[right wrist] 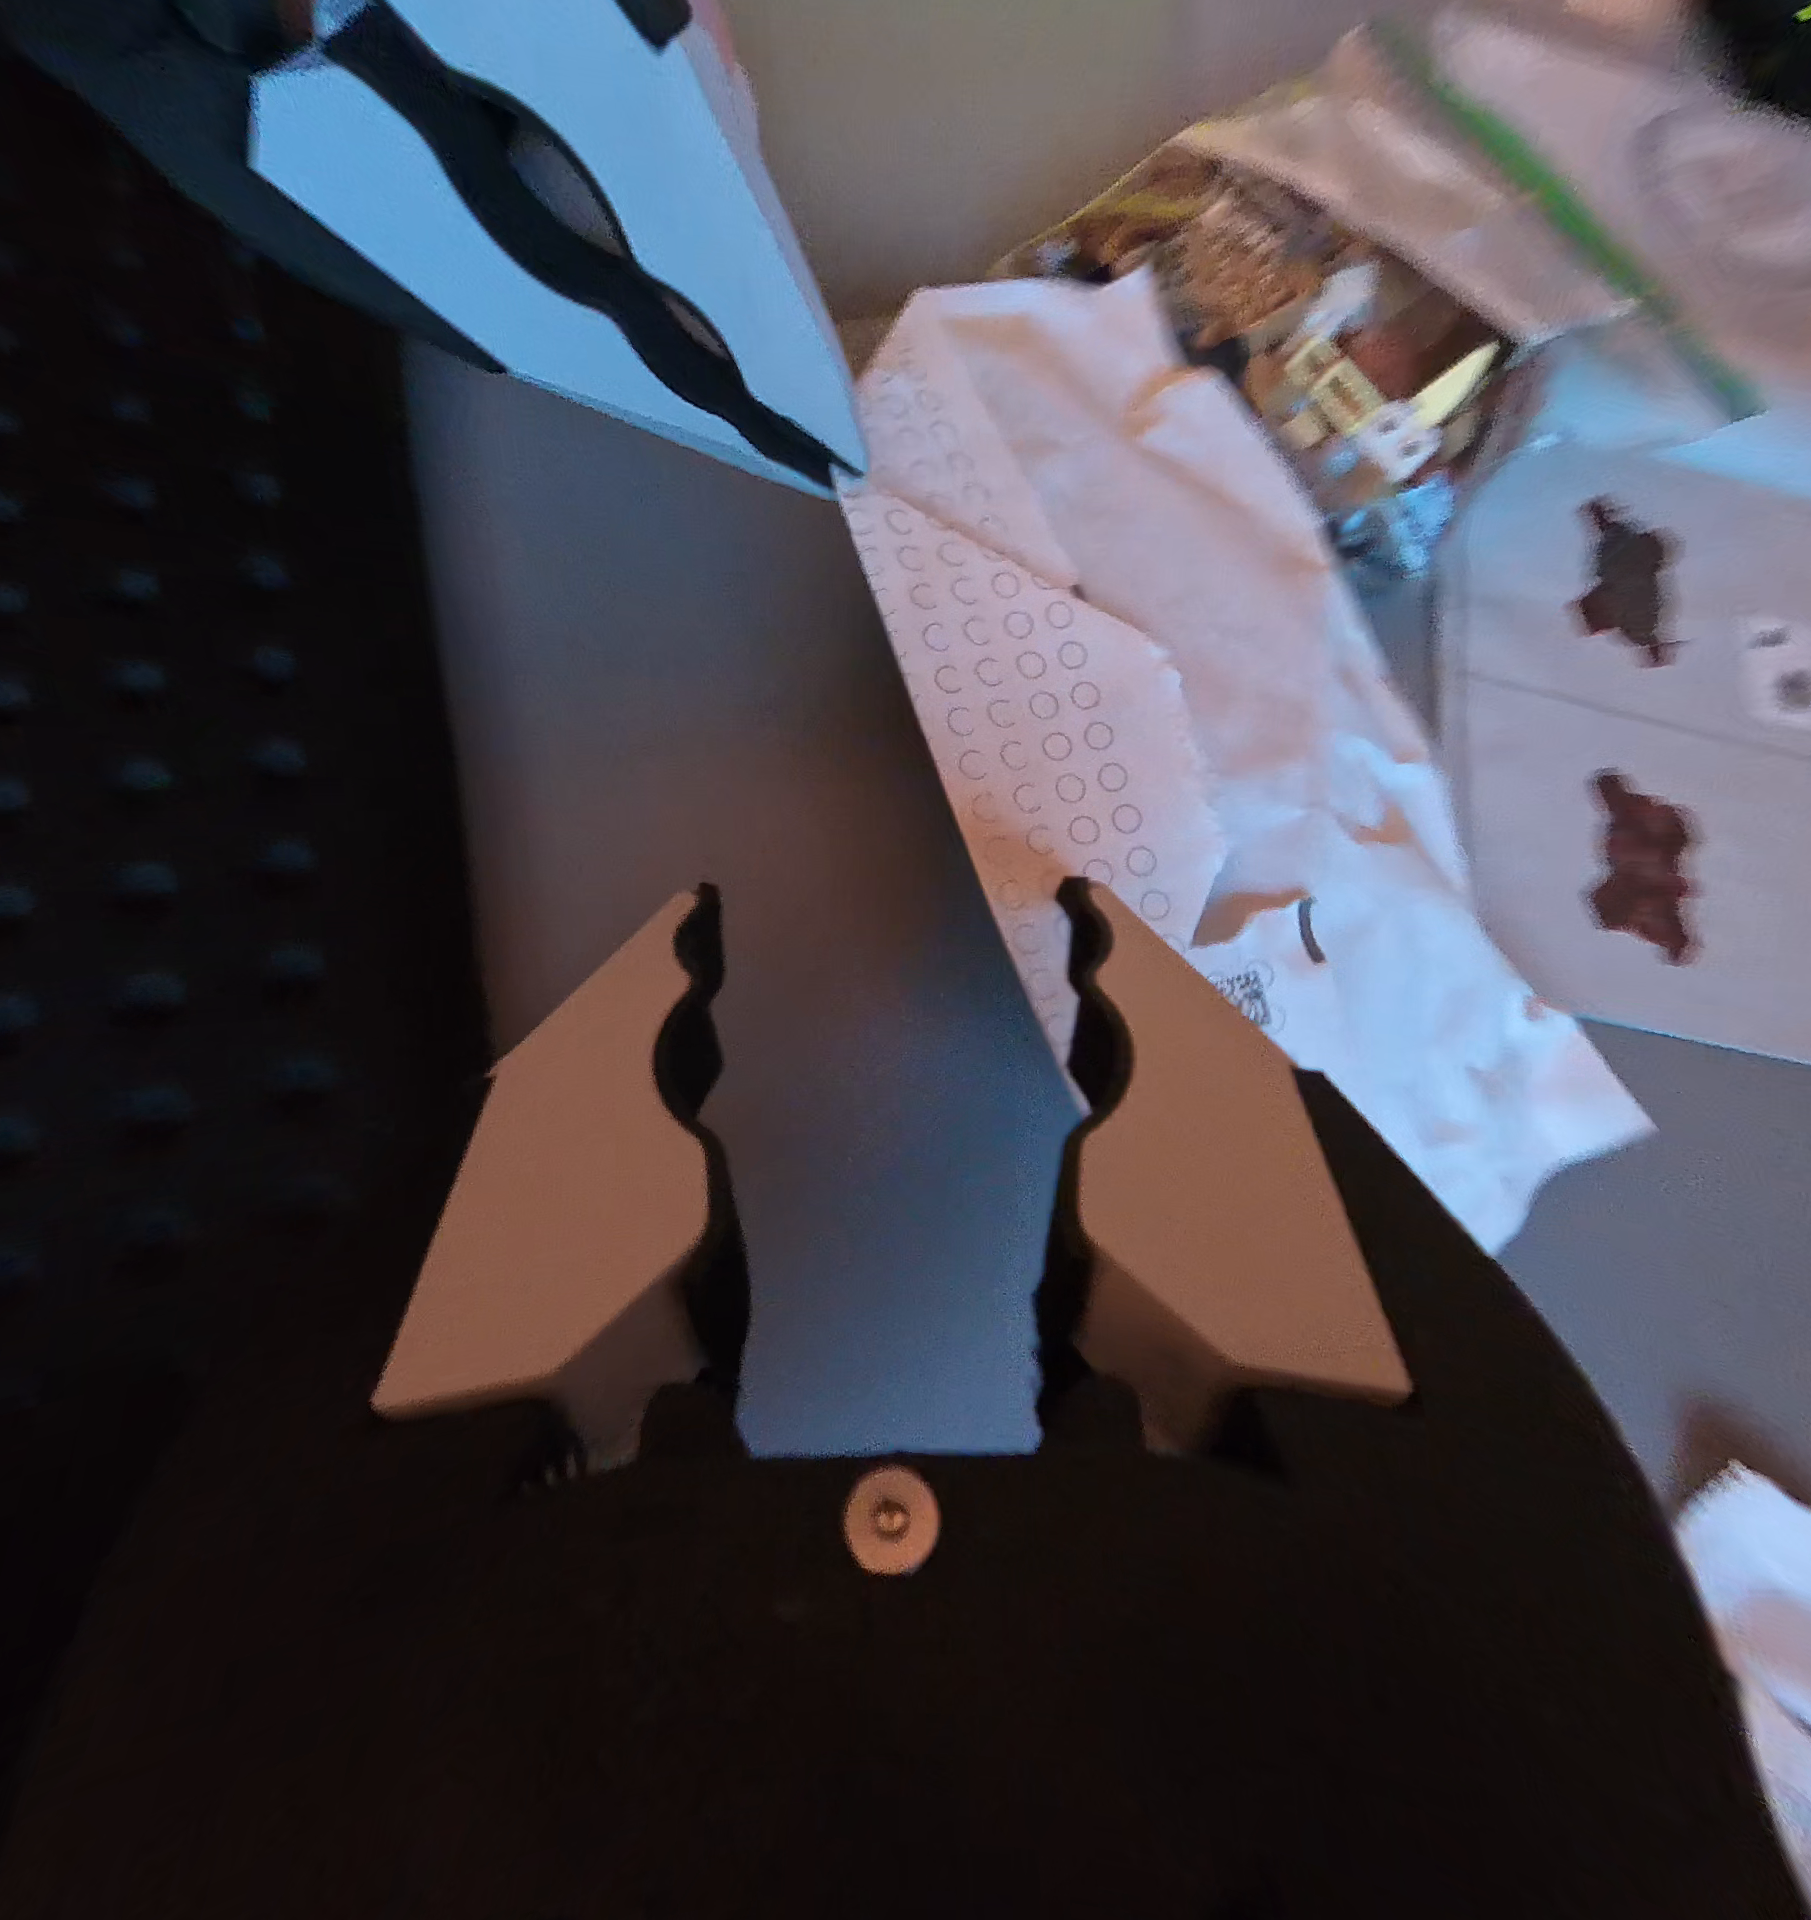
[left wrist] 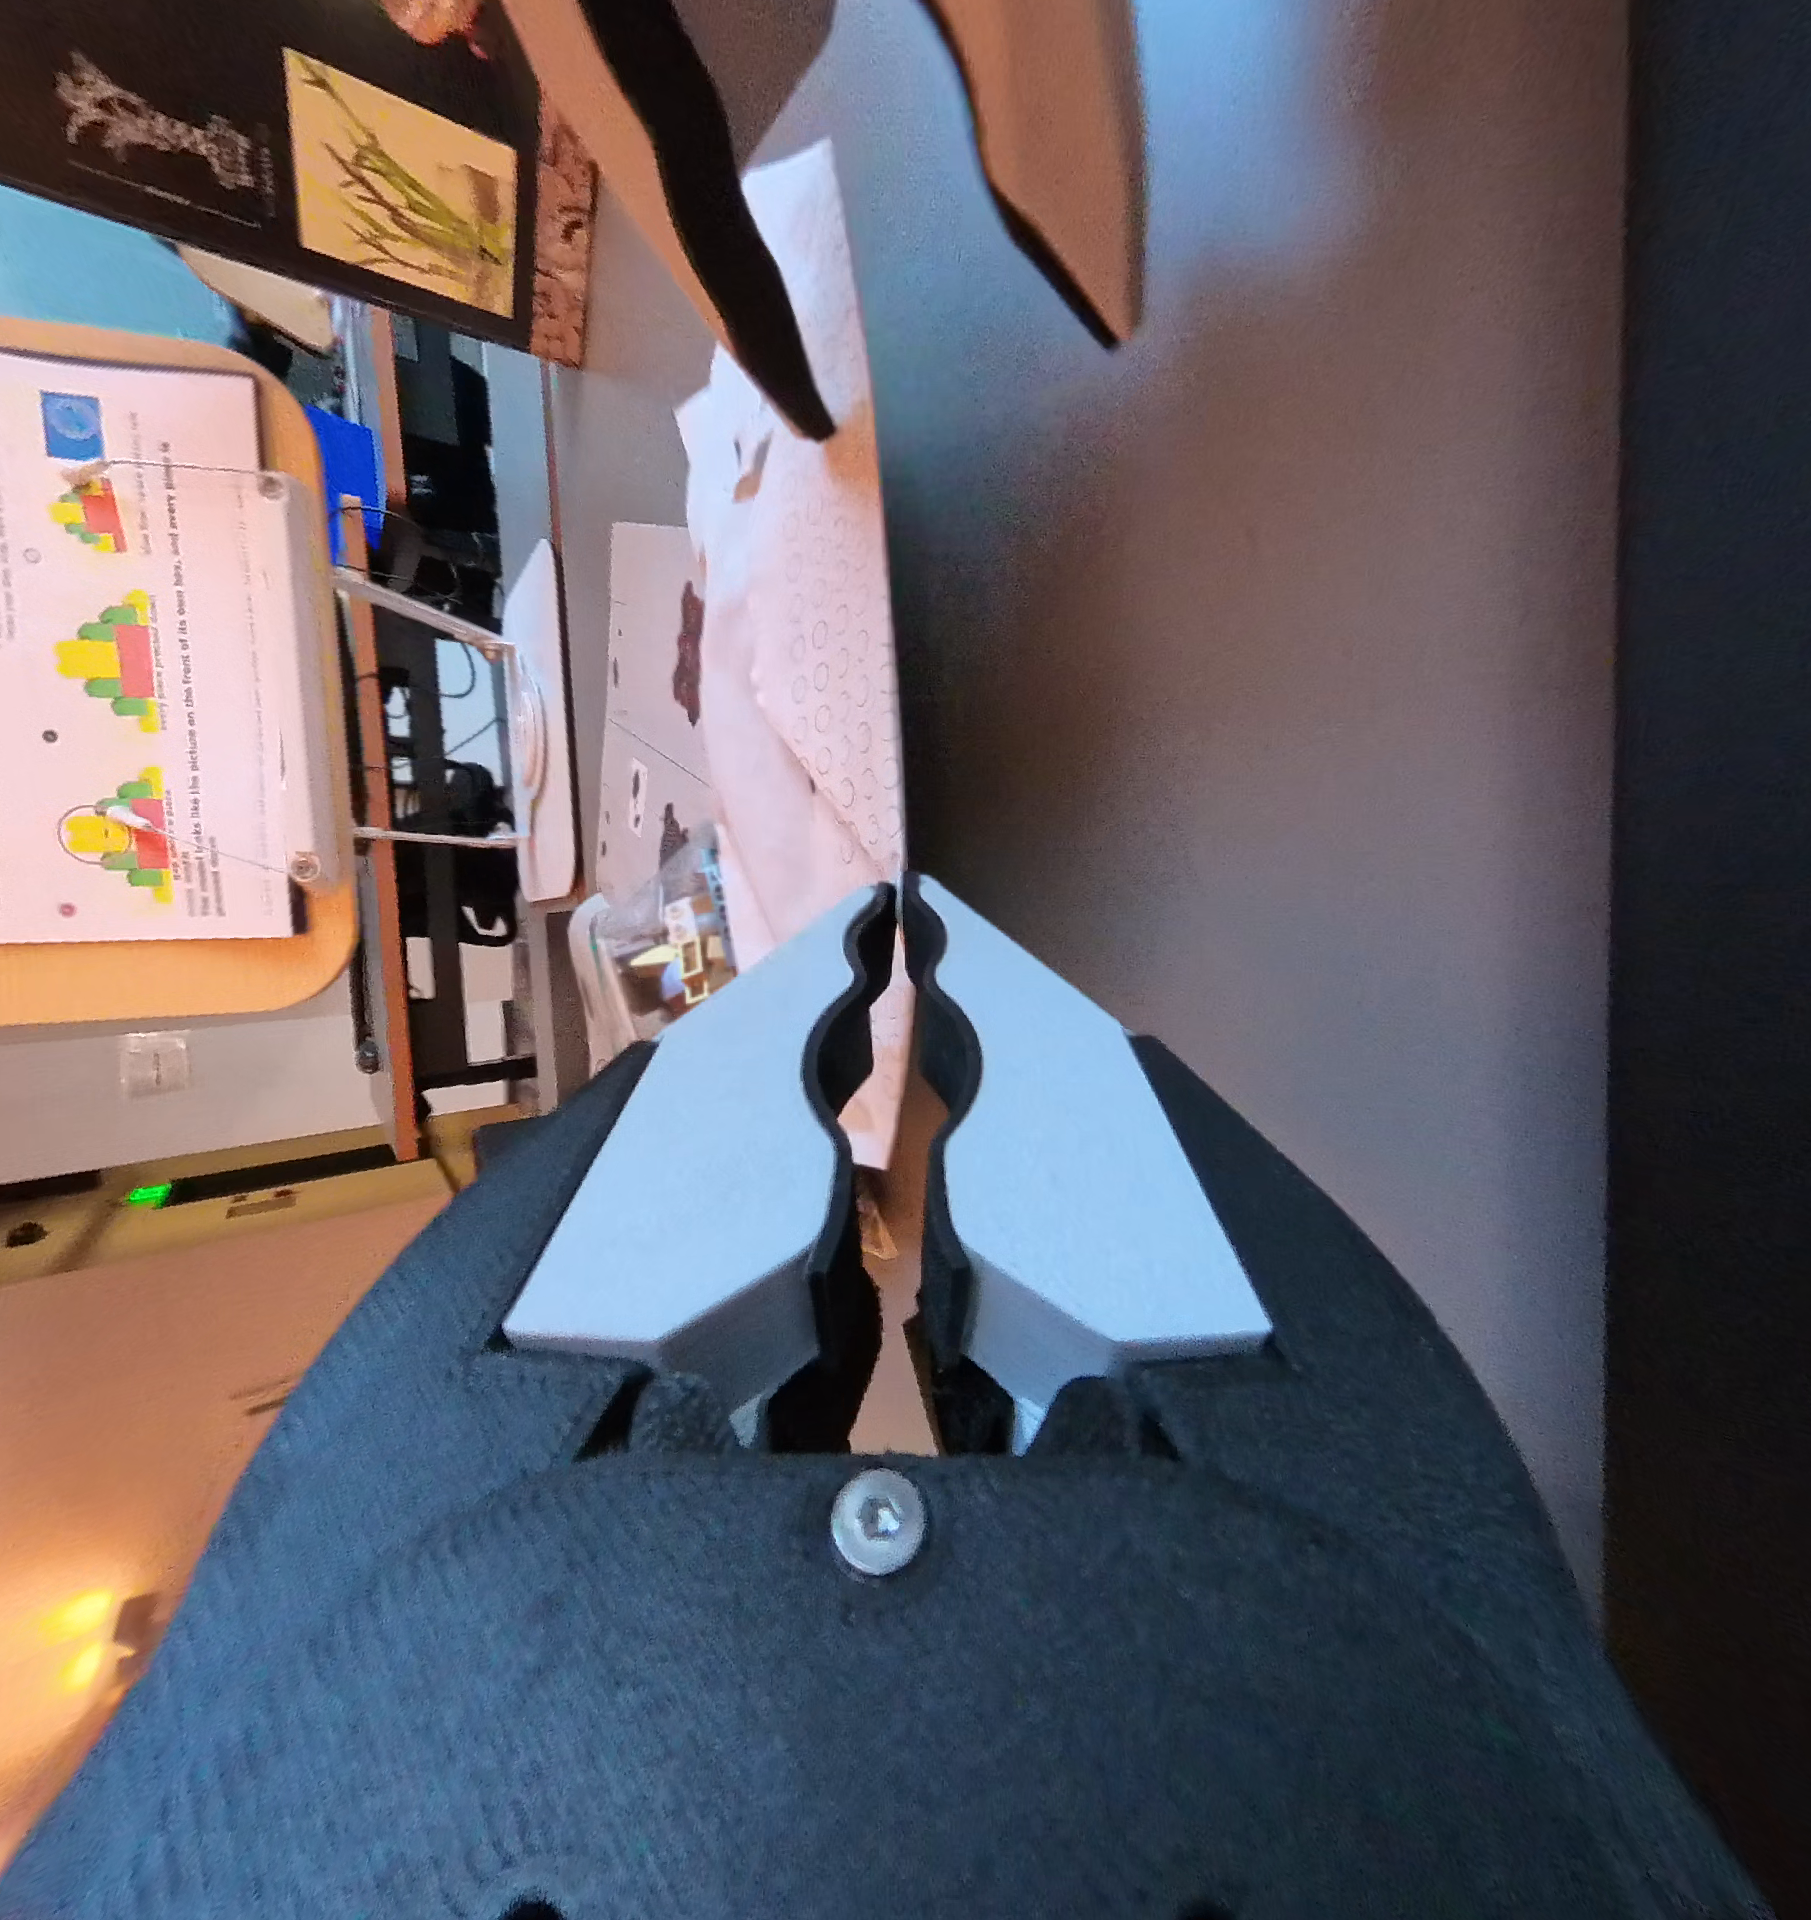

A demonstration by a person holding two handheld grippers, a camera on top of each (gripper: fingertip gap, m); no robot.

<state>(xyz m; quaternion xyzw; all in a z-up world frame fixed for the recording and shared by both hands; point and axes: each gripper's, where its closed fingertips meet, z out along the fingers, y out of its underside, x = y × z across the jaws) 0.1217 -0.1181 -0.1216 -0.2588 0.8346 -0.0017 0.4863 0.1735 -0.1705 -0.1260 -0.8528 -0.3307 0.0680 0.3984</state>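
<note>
The left tool (left wrist: 899,902) pinched a circle-printed paper sheet (left wrist: 839,665) at mid-frame above the grey tabletop (left wrist: 1244,727), while the right tool (right wrist: 888,902) gaped empty.

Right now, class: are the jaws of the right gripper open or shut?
Open. In the right wrist view the grey-fingered right gripper has its jaws set wide apart, with bare grey table surface showing between them and nothing held.
</note>
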